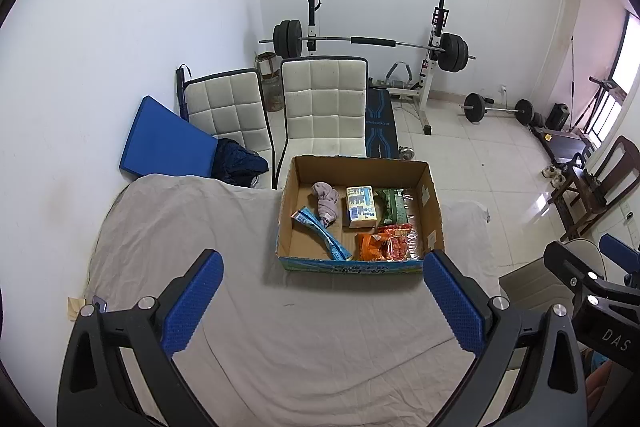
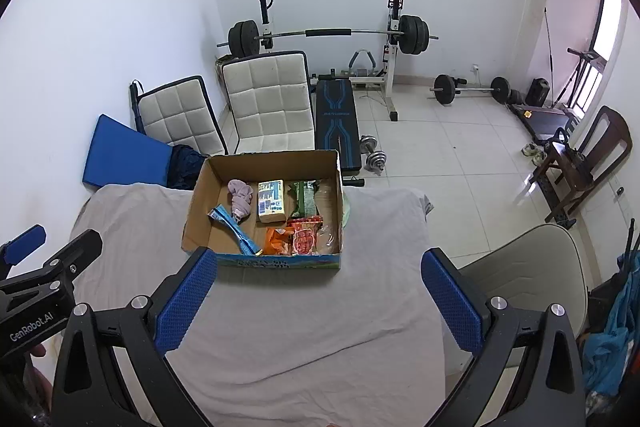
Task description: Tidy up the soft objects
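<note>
From the left wrist view, my left gripper (image 1: 322,267) hangs over the grey cloth-covered table (image 1: 180,227), its jaws spread wide and holding nothing. The cardboard box (image 1: 434,211) sits ahead, toward the far edge, and the soft things lie inside it: a mauve bundled cloth (image 1: 326,201), a blue packet (image 1: 320,233), a yellow tissue pack (image 1: 361,207), a green pouch (image 1: 392,209) and orange-red snack bags (image 1: 386,243). I judge that I stand either at the start or at the finish; nothing lies loose on the table. Any next move calls for reaching forward and down over the near wall.

From the right wrist view, my right gripper (image 2: 318,267) is likewise wide open and empty, just short of the box's near wall (image 2: 280,261). A pale sliver shows beyond the box's right wall; I cannot tell what it is. The printing on the packs is too small to read, and my other gripper is cut off at the frame edge.
</note>
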The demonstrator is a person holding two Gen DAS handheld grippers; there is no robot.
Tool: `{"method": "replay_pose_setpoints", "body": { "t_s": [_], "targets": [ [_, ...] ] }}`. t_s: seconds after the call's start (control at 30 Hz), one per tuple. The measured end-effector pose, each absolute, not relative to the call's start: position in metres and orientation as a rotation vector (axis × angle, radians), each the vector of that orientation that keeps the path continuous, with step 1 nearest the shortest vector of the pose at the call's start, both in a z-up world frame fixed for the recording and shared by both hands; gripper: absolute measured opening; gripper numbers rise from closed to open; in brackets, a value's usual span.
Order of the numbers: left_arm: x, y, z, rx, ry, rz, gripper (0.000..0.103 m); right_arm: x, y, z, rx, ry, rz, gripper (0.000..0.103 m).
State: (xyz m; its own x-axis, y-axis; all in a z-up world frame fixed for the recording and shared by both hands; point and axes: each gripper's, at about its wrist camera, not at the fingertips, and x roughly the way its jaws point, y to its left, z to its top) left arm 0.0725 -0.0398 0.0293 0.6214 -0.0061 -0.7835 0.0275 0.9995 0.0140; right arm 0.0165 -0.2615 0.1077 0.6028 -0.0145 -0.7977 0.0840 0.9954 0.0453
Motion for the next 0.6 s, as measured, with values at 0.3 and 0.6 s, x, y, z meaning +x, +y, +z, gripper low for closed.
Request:
{"method": "replay_pose_setpoints", "body": {
  "t_s": [0.3, 0.6],
  "targets": [
    [0.0708, -0.0381, 0.0308, 0.024, 0.895, -0.017, 0.103, 0.0142, -0.2599, 0.1091, 0.086, 0.923, -0.066, 0.103],
    [0.0707, -0.038, 0.0307, 0.026, 0.892, -0.015, 0.103, 0.013, -0.2587, 0.1092, 0.09, 0.922, -0.069, 0.103]
  ]
}}
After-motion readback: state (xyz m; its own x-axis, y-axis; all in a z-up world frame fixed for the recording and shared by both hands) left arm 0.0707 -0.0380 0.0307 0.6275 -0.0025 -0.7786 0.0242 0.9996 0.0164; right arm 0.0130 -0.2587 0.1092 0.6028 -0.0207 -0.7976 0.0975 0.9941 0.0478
